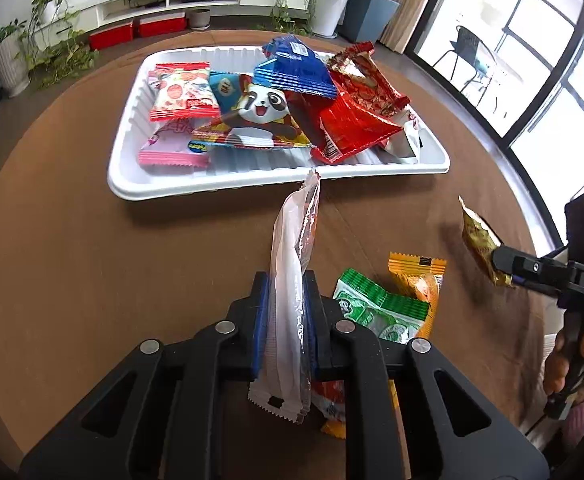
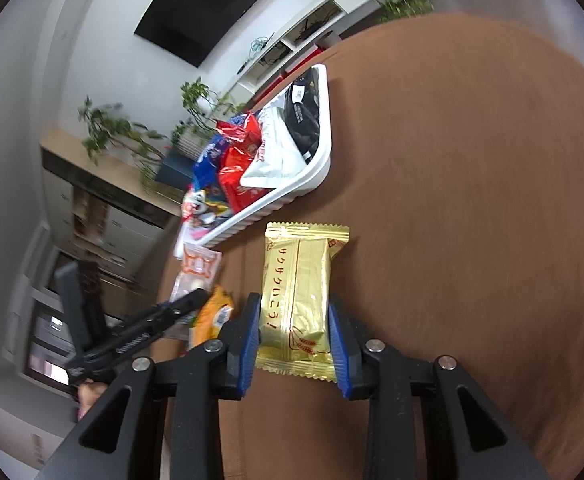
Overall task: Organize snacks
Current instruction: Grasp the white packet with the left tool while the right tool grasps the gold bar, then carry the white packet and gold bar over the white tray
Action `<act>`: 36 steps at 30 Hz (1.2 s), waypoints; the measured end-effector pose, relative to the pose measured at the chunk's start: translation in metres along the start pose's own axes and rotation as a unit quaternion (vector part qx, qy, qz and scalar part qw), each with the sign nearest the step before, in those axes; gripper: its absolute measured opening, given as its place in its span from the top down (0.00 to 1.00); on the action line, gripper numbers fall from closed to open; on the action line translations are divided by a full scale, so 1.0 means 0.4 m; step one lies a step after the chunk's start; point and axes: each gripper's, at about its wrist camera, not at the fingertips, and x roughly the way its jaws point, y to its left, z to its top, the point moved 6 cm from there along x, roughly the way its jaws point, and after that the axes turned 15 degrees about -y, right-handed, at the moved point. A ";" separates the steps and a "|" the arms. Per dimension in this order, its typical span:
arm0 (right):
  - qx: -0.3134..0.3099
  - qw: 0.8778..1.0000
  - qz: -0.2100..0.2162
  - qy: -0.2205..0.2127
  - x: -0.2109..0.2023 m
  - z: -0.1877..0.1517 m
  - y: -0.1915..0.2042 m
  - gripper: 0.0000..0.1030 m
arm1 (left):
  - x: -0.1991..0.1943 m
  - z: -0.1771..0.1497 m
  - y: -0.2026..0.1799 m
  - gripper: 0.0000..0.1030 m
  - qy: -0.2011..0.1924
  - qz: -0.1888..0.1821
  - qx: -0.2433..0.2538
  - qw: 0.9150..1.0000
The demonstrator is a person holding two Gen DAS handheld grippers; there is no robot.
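My left gripper (image 1: 285, 284) is shut on a long white and clear snack packet (image 1: 292, 276), which points toward the white tray (image 1: 211, 190). The tray holds several packets, among them a panda packet (image 1: 257, 118), a blue one (image 1: 294, 70) and a red one (image 1: 350, 128). My right gripper (image 2: 295, 312) is shut on a gold packet (image 2: 298, 296) with red lettering, held above the brown table (image 2: 472, 200). The left wrist view shows that same gold packet (image 1: 478, 240) in the right gripper (image 1: 496, 264) at the right edge. A green packet (image 1: 380, 308) and an orange packet (image 1: 418, 276) lie on the table.
The tray (image 2: 275, 200) sits at the far side of the round table. A person's hand (image 1: 568, 356) holds the right gripper's handle. Behind the table are potted plants (image 1: 57, 52), a low white cabinet (image 1: 171, 0) and large windows (image 1: 532, 64).
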 end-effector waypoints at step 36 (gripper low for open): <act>-0.111 0.993 -0.019 -0.026 0.331 0.357 0.146 0.65 | 0.097 0.356 0.056 0.86 -0.053 0.037 -0.035 0.997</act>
